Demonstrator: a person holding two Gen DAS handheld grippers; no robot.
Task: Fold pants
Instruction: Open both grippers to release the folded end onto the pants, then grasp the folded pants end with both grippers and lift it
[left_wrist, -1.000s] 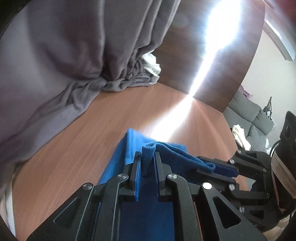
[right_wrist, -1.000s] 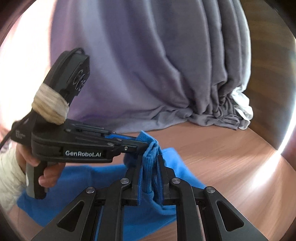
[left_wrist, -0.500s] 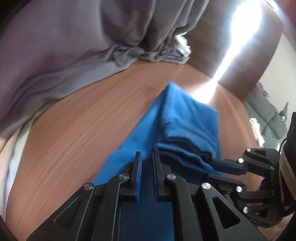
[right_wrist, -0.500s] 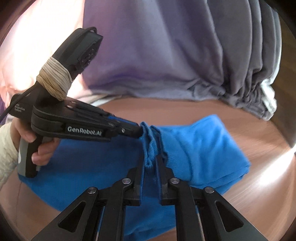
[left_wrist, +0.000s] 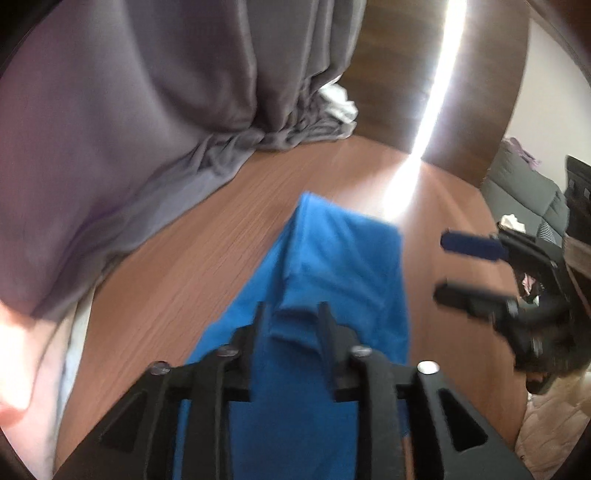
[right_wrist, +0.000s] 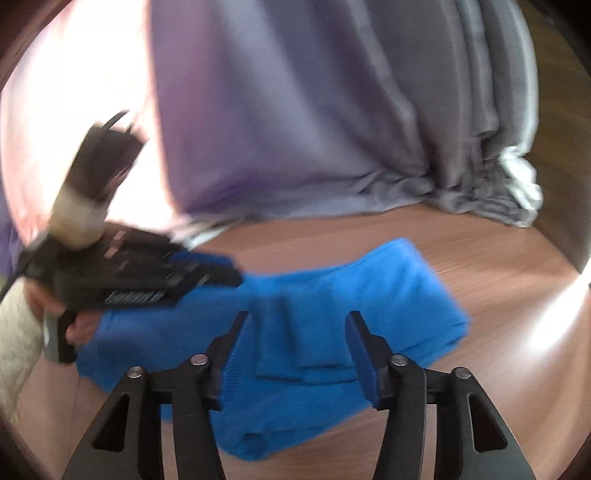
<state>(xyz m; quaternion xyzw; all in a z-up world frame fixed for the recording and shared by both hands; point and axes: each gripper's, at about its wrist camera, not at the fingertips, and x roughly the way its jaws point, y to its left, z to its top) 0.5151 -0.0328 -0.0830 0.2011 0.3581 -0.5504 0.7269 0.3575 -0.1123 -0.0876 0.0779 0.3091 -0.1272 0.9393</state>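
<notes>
Your left gripper has just been opening, jaws narrowly parted over the blue pants, gripping nothing. The pants lie folded on the wooden worktop. Your right gripper has just been opening, jaws wide and empty.

**A Room in a Home**

Looks like a living room in a house. Ahead of the fingers, a long grey curtain hanging down and bunching up on a brown wood floor. At its far end, a bit of white cloth peeking out from the grey folds. Past that, a dark wood wall panel with a bright strip of light running down it. Off to the right of the left fingers, a grey sofa with soft things lying on it. Blue pants spread on the floor right under the fingers.
</notes>
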